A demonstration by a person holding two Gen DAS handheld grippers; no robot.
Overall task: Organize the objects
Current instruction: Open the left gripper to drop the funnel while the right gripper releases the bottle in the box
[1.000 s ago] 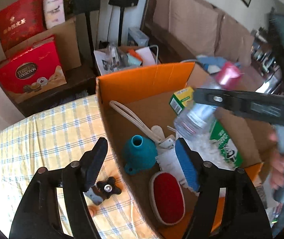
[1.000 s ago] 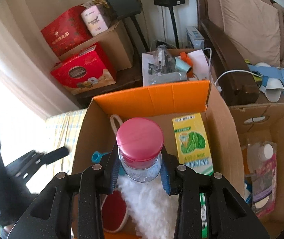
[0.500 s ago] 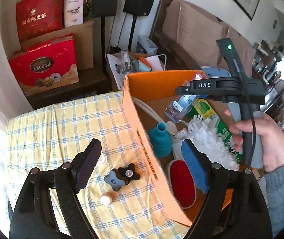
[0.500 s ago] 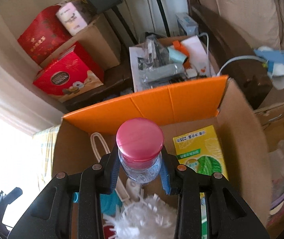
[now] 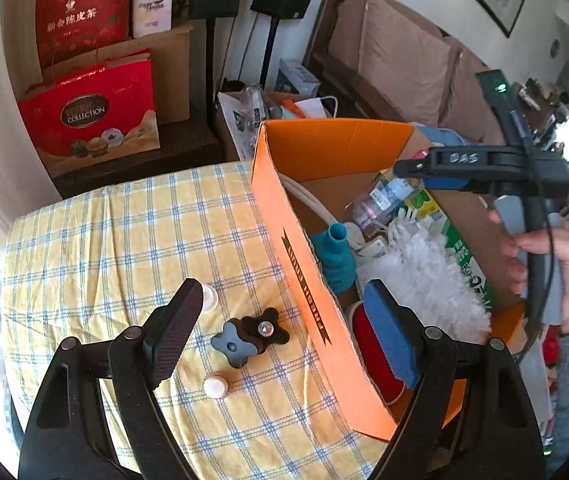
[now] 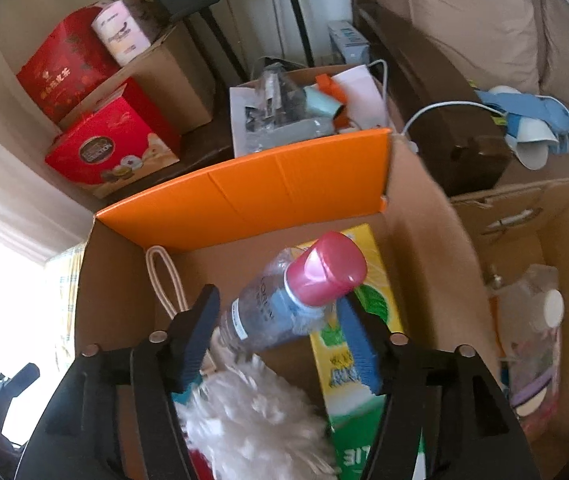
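An orange cardboard box (image 5: 304, 280) stands on the yellow checked tablecloth (image 5: 124, 248). My right gripper (image 6: 278, 300) hangs over the box with its jaws opening. Between them a clear bottle with a pink cap (image 6: 268, 316) leans over to the right, free of the left pad, above a white fluffy duster (image 6: 252, 412) and a green-yellow carton (image 6: 344, 360). My left gripper (image 5: 282, 292) stands open and holds nothing, over the cloth beside the box wall. Below it lie two black star knobs (image 5: 250, 334), a small white-capped bottle (image 5: 215, 386) and a white cap (image 5: 209, 298).
A teal funnel (image 5: 334, 256) and a red oval brush (image 5: 372, 344) lie in the box. A second cardboard box (image 6: 532, 280) with bagged items stands to its right. Red gift bags (image 5: 92, 116), speaker stands and a sofa (image 5: 404, 64) are behind the table.
The right jaws have parted and the bottle, upright in the grip before, has tipped over to the right and sunk lower in the box. The left gripper has shifted from the box out over the cloth.
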